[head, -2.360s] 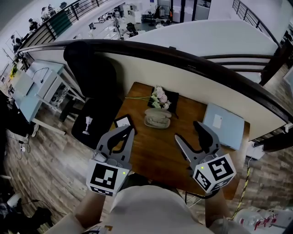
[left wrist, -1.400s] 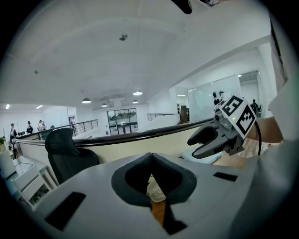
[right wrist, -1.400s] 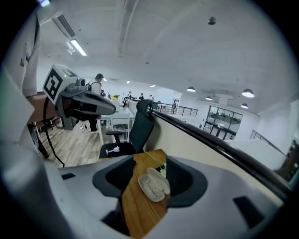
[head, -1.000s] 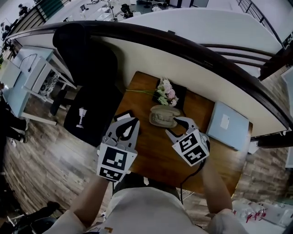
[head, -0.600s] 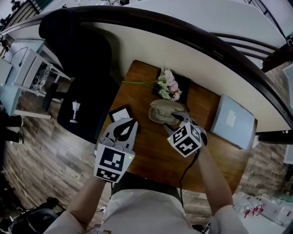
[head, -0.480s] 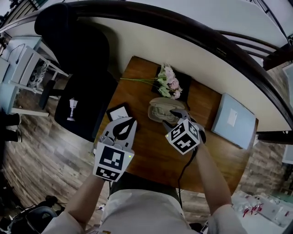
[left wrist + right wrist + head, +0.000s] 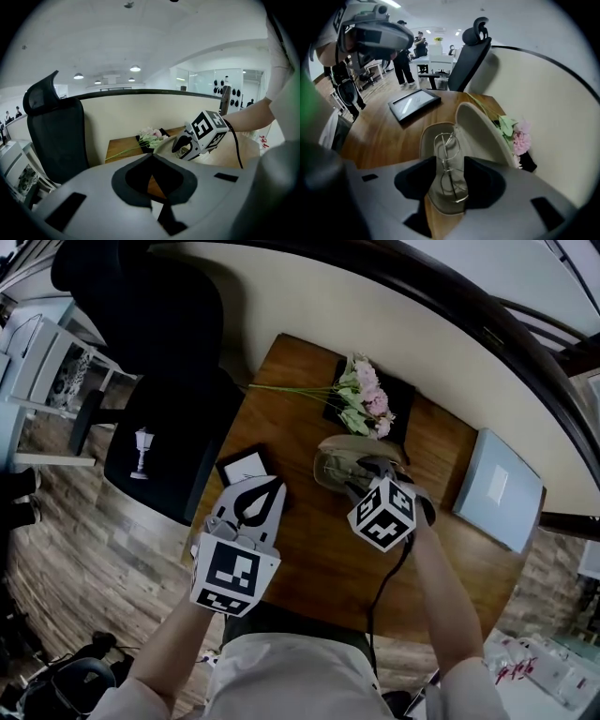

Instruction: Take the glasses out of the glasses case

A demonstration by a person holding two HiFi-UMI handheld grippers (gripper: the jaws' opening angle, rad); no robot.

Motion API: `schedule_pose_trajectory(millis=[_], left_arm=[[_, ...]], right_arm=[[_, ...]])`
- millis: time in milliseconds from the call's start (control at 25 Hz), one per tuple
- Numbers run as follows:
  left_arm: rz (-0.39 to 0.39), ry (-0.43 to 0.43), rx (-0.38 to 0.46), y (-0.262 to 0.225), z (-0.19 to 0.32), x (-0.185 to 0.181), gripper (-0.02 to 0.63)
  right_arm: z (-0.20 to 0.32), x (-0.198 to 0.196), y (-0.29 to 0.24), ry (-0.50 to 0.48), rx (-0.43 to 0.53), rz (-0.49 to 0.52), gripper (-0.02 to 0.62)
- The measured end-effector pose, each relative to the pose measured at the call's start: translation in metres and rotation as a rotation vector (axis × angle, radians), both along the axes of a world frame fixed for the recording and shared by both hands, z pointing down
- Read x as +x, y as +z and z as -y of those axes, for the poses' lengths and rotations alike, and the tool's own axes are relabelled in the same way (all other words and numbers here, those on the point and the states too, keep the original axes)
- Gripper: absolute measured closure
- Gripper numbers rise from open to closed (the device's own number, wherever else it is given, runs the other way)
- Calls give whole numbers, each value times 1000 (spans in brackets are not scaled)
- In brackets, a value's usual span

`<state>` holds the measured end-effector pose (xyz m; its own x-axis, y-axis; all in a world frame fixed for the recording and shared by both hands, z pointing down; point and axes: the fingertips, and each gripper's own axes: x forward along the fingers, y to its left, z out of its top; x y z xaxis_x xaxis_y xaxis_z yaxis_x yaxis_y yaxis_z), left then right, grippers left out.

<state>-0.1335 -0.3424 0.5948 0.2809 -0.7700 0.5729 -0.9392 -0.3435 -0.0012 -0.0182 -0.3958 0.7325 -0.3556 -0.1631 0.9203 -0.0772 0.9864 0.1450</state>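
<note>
The desk (image 7: 309, 559) is seen in warm brown wood grain. At its far edge, flowers (image 7: 367, 401) of pink with green stems are laid on a black cloth (image 7: 403, 395). The glasses case (image 7: 480, 133) is coloured pale beige, and the glasses (image 7: 446, 145) are rimmed in thin silver wire. Near the left edge a picture frame (image 7: 244, 468) is bordered in black around a pale face. A light blue-grey board (image 7: 500, 486) is seen at the right edge. The left claw (image 7: 265, 488) and right claw (image 7: 450, 180) are grey with black pads and black-and-white marker squares. The chair (image 7: 173, 418) is black with a white emblem.
</note>
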Motion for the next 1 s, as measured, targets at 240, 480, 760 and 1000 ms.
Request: schedule_pose_trajectory(millis=[240,480,760,1000], left_arm=[[-15,8,-30,20,-7,-4,603],[-40,19,-17,20,-7,2,603],[-28,45,-12,9,-7,10,604],[-21,39,13,-29,-14,13,603]], right_arm=[[3,4,17,-46,37,-102,450],[0,2,20,-45,43,-75,508],[9,-2,0,5,121,-46,580],[10,5,-54,88,179,31,580]])
